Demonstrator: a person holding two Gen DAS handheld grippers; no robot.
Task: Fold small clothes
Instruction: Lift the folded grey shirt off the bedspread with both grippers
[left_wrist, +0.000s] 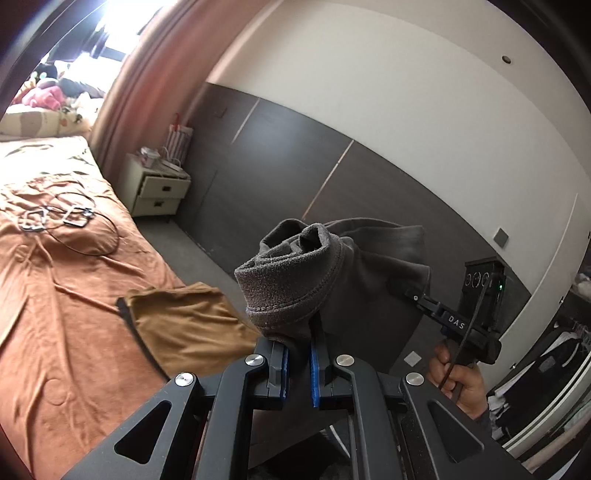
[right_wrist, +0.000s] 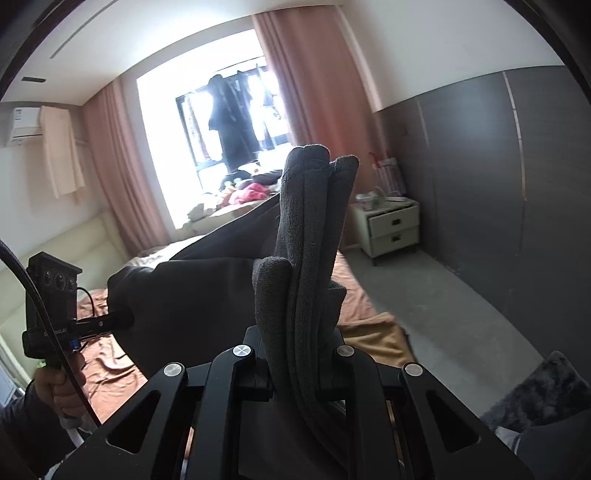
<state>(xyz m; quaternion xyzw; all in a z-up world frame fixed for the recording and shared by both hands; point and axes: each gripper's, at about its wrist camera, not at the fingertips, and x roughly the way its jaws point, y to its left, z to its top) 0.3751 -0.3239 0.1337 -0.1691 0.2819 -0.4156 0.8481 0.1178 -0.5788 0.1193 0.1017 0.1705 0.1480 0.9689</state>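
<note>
Both grippers clamp the dark grey garment (left_wrist: 354, 266): left gripper (left_wrist: 298, 363) and right gripper (right_wrist: 295, 354) on bunched hems. Soft, light, probably droopy; hold corners.

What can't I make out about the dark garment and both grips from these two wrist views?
- Dark garment: its lower part, cut off by the bottom edge, both views.
- Right gripper pads: covered by bunched fabric, right wrist view.
- Left gripper: the pinch point, under a fabric fold, left wrist view.
- Garment type: too crumpled.
</note>
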